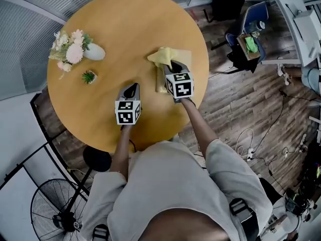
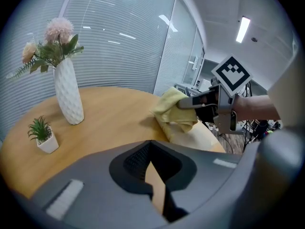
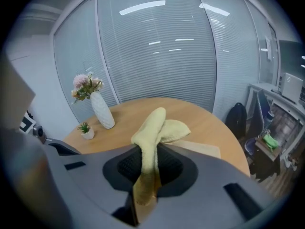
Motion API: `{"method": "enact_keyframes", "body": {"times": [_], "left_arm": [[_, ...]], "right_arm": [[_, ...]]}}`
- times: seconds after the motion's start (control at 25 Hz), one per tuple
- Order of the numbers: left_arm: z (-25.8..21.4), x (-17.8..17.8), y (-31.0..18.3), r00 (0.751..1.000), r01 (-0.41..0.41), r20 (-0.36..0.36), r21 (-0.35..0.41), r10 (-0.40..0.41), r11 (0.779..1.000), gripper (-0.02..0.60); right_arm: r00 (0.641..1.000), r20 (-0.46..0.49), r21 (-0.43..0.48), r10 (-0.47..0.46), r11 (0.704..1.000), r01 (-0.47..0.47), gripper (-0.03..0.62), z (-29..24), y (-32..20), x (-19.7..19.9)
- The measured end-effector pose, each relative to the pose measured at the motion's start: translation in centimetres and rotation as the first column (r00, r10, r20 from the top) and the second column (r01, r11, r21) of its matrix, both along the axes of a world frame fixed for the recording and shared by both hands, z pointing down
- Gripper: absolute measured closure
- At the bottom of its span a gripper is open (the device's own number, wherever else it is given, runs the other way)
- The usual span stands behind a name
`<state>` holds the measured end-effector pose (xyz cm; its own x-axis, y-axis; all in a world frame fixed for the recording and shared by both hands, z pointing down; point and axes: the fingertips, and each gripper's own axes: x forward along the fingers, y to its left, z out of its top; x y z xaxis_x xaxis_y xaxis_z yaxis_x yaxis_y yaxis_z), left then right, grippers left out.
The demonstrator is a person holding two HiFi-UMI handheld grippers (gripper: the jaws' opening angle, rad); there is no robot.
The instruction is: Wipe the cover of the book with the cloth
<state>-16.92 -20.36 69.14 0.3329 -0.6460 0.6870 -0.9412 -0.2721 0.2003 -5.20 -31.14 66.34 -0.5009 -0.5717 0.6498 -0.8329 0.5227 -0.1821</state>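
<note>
Book [image 3: 202, 149]: pale tan cover, closed, flat on the right part of the round wooden desk [image 1: 125, 24], near its edge. Far end under the cloth, near end bare.

Cloth [image 1: 169, 55]: yellow, bunched. One fold clamped in the right tongs [image 1: 173, 65], the rest spilling forward and resting on the book's cover.

Right tongs: jaws closed on the cloth, poised over the book, marker cube uppermost, a person's hand and bare forearm behind.

Left tongs [image 1: 132, 88]: jaws drawn almost together, only a thin sliver of desk showing between them, nothing gripped. Above bare desk, to the left of the book and apart from it, pointed away from the person.

Vase [image 2: 68, 92]: white, ribbed, upright on the left part of the desk, filled with pink and cream flowers.

Plant [image 2: 43, 136]: small, green, in a white pot, just beside the vase on the person's side. Both well apart from the book.

Surroundings: wood-plank floor [image 1: 241, 99]; black backpack [image 1: 228, 1] on the floor beyond the desk; blue chair [image 1: 249, 26] to the right of it; standing fan [image 1: 52, 205] at the lower left; glass wall with closed blinds [image 3: 157, 46] behind the desk.
</note>
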Motion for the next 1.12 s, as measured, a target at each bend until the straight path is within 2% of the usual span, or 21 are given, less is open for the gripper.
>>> {"method": "enact_keyframes", "body": {"times": [0.36, 0.84, 1.12], "left_arm": [[0.5, -0.1, 0.2, 1.000, 0.007, 0.006, -0.012, -0.007, 1.000, 0.572], [0.7, 0.4, 0.0, 1.000, 0.004, 0.008, -0.009, -0.004, 1.000, 0.572], [0.6, 1.0, 0.0, 1.000, -0.006, 0.012, -0.008, 0.006, 1.000, 0.572]], "right_arm": [[0.999, -0.034, -0.047, -0.023, 0.999, 0.022, 0.526, 2.4, -1.0, -0.7], [0.999, -0.045, -0.103, 0.024, 0.994, -0.028, 0.526, 4.7, -1.8, 0.9], [0.998, -0.045, -0.103, 0.032, 0.994, -0.036, 0.526, 4.7, -1.9, 1.6]]}}
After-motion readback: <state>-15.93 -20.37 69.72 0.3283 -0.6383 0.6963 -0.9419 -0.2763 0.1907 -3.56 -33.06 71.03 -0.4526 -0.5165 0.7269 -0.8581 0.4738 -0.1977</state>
